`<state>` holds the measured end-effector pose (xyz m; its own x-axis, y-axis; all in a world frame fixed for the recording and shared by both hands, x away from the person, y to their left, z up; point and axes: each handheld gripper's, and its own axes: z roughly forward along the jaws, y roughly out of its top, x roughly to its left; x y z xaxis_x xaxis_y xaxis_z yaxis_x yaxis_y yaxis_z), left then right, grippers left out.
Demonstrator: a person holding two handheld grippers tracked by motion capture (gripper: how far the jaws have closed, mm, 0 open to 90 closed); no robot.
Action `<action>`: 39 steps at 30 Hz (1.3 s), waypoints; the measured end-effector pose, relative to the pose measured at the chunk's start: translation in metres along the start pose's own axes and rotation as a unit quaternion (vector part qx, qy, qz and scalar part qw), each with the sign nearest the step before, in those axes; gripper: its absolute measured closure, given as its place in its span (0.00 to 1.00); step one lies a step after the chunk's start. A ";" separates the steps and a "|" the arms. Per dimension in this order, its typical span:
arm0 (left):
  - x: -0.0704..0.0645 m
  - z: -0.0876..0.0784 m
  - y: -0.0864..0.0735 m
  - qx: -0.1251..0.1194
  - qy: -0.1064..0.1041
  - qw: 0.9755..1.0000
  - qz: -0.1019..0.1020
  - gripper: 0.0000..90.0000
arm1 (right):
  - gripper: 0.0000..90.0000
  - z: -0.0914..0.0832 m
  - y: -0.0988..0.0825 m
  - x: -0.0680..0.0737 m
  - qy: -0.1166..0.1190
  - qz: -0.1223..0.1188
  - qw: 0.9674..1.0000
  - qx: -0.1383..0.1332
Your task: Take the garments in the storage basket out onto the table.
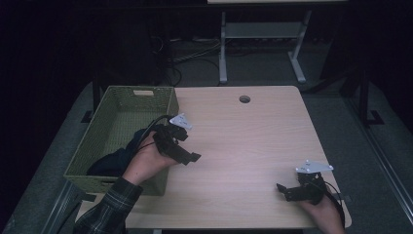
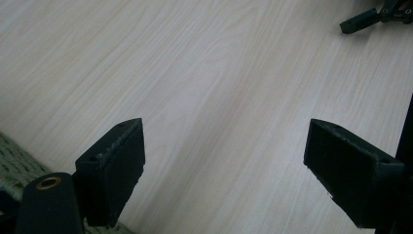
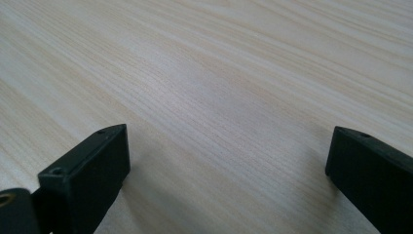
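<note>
A green woven basket (image 1: 117,105) stands on the left part of the light wooden table (image 1: 243,141), with a dark cloth (image 1: 114,161) lying inside it near its front. My left gripper (image 1: 187,157) hovers just past the basket's right wall, open, jaws pointing toward the table's middle and empty; its own view shows the left gripper (image 2: 225,168) over bare wood with the basket's edge (image 2: 12,161) at lower left. My right gripper (image 1: 285,191) rests low near the table's front right corner, open and empty, and the right gripper (image 3: 226,163) has bare wood between its jaws.
A round cable hole (image 1: 244,99) sits near the table's far edge. Beyond the table stands a white desk frame (image 1: 263,39) with cables (image 1: 190,56) on the dark floor. The right gripper's jaw tip (image 2: 360,20) appears far off in the left gripper view.
</note>
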<state>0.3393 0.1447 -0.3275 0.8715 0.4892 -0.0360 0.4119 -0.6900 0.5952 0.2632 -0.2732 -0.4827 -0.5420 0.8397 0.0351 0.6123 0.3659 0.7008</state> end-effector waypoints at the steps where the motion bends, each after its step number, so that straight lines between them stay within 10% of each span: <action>1: 0.001 -0.001 0.000 -0.001 0.001 1.000 -0.001 0.16 | 0.02 0.000 0.000 0.000 0.000 0.000 1.000 0.000; 39: 0.036 -0.057 -0.030 0.000 0.062 0.998 -0.033 0.16 | 0.02 0.000 0.000 0.000 0.000 -0.001 1.000 0.000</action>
<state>0.3434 0.2139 -0.3008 0.8031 0.5954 0.0250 0.4668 -0.6546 0.5946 0.2632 -0.2734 -0.4827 -0.5436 0.8387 0.0335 0.6111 0.3682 0.7007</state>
